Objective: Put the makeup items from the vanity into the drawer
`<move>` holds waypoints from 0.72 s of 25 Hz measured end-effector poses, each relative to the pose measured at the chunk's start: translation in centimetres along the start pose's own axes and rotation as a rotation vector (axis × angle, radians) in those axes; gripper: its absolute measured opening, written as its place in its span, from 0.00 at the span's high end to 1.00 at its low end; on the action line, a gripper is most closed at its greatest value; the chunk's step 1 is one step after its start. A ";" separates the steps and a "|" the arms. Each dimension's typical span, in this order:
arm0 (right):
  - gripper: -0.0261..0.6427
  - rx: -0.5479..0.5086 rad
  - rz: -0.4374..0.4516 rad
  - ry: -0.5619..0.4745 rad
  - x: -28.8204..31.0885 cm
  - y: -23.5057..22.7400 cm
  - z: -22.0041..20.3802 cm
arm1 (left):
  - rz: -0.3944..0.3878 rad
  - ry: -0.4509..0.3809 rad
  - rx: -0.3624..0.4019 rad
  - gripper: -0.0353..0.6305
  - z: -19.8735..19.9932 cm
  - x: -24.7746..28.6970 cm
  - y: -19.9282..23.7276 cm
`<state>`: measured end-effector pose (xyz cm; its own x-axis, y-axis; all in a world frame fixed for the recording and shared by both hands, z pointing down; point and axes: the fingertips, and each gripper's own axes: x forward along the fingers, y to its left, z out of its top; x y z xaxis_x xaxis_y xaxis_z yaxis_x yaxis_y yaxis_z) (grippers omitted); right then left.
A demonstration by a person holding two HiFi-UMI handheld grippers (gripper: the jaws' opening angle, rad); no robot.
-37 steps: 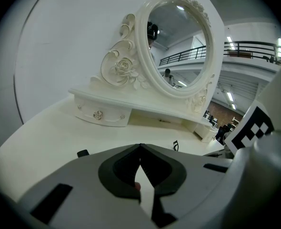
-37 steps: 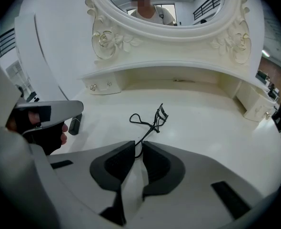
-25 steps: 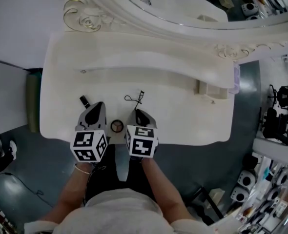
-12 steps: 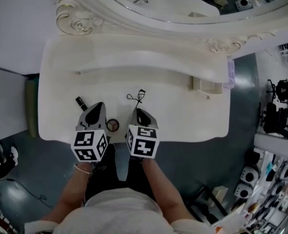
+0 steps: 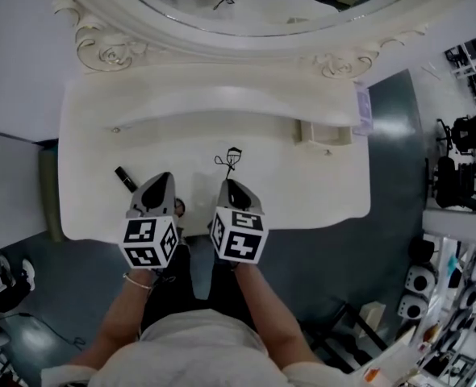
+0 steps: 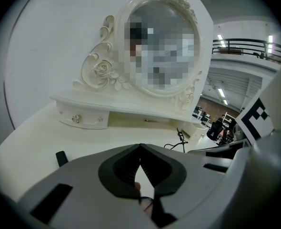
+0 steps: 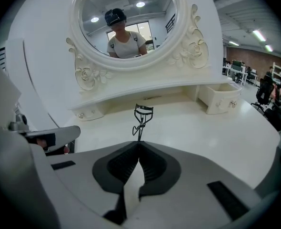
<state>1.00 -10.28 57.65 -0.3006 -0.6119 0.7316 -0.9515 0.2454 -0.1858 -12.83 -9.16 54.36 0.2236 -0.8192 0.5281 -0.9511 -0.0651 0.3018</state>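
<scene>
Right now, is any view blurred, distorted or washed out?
Head view: sharp, even light, vanity bright but not blown out. Left gripper view: fisheye bending, dark corners, a mosaic patch over the mirror. Right gripper view: same fisheye, curler sharp, lights glint in the mirror.

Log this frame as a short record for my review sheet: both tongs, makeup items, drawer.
left tongs: shut, nothing between them
right tongs: shut on the handle end of the eyelash curler
black tube: lying on the vanity top, left of the left tongs
small drawer: pulled out, back right
items in drawer: none visible
</scene>
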 end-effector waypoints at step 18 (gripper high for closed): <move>0.93 0.129 -0.077 -0.106 -4.7 -6.2 1.9 | -0.113 -0.005 0.101 0.94 1.9 1.2 -7.4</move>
<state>8.21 -10.39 54.14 -0.2253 -0.7023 0.6753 -0.9705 0.1003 -0.2194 -5.94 -10.77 51.26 0.3293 -0.8065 0.4910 -0.9367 -0.2138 0.2772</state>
